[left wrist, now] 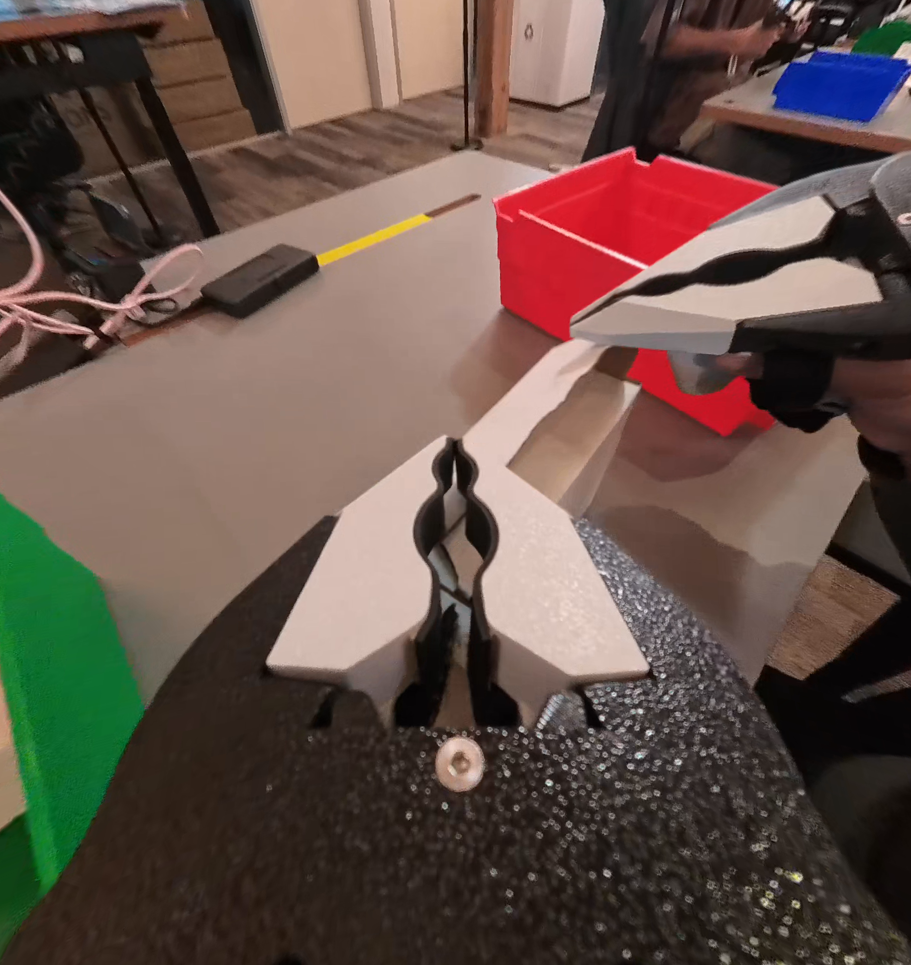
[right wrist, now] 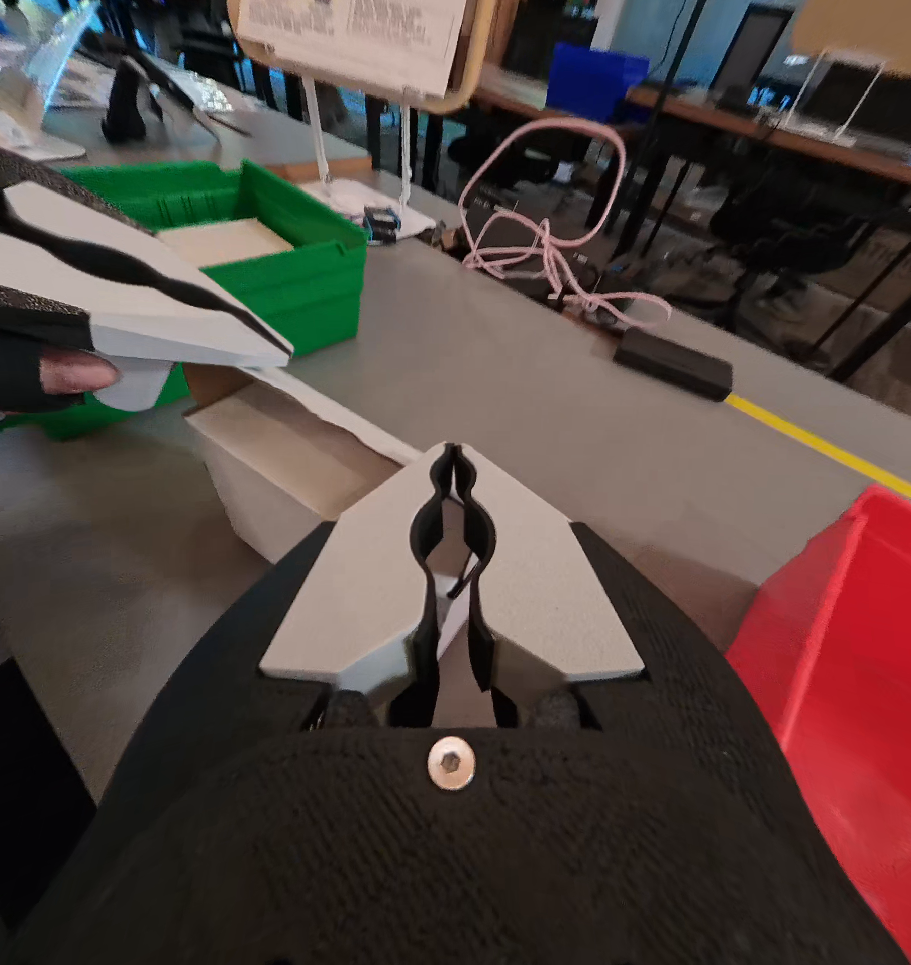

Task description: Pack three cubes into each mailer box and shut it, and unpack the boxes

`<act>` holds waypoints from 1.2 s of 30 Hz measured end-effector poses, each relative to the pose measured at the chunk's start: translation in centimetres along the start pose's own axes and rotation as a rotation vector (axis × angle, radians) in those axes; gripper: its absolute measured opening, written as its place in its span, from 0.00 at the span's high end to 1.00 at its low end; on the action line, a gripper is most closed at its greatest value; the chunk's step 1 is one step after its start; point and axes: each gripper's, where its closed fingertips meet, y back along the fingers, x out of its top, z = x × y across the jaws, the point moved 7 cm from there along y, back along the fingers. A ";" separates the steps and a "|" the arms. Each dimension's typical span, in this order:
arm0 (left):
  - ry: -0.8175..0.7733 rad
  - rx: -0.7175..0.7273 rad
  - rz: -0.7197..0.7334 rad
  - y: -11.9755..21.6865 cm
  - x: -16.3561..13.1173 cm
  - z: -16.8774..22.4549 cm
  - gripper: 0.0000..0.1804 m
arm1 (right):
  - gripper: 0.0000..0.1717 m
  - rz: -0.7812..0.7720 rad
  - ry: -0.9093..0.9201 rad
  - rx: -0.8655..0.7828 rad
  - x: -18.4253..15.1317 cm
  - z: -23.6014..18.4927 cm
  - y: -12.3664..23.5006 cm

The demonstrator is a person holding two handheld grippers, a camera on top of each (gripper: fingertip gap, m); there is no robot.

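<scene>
Both grippers – left (left wrist: 454,444) and right (right wrist: 453,448) – are seen pressed together, nothing pinched. The open mailer box (right wrist: 286,470) is set on the grey table (right wrist: 521,418) between them, near the right gripper's left side. Light, bendable cardboard is judged – best taken by a flap edge.

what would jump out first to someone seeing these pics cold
Two bright bins frame the grey table: a red bin on the right side, a green bin holding a white box on the left. Between them sits an open white mailer box, with the left gripper and right gripper shut above its ends.
</scene>
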 end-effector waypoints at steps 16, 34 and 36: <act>-0.056 0.039 0.086 -0.5 -3.3 1.1 1.00 | 1.00 0.009 0.037 -0.076 -3.2 -1.7 -0.2; -0.093 0.232 0.540 8.2 1.5 -2.2 0.70 | 0.52 -0.767 0.863 0.645 -1.6 -4.8 -7.4; -0.088 0.259 0.521 8.8 1.5 -2.9 0.69 | 0.57 -0.771 0.863 0.688 -1.5 -4.7 -7.6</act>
